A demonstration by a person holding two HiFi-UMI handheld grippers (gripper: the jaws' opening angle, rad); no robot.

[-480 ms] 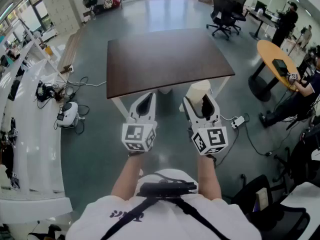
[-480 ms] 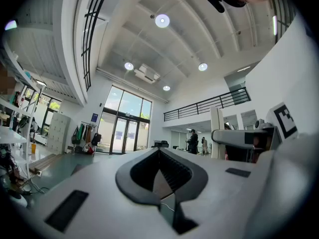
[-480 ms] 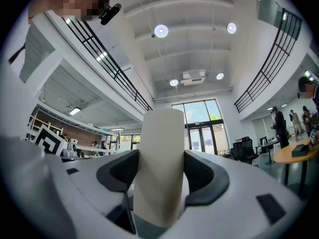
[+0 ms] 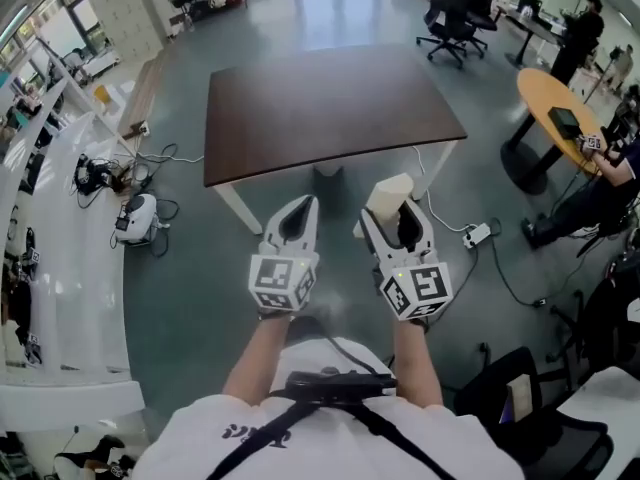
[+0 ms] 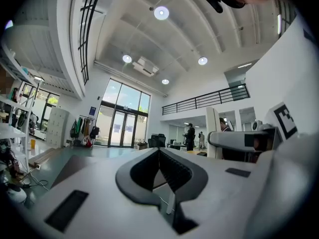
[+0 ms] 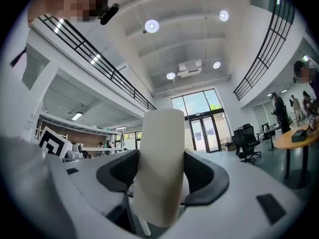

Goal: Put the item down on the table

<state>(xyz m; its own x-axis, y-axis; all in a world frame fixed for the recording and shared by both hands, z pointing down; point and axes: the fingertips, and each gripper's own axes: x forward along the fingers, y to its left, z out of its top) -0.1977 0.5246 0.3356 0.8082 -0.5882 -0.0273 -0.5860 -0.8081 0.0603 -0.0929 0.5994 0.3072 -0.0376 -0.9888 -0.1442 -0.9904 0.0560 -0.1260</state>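
gripping a cream, smooth cylindrical item (image 6: 158,158) between its pads, the right gripper (image 4: 400,216) is hovering short of the dark brown rectangular table (image 4: 330,108) ahead and below; the left gripper (image 4: 298,216) is riding alongside, clenched and empty. the set-down is not yet done.

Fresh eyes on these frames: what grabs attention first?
The cream-coloured item stands out first, upright and clamped between the fingers of the right gripper, held in the air short of the table. Next is the dark brown table, straight ahead on the grey floor. The left gripper, beside the right one, is shut with nothing in it.
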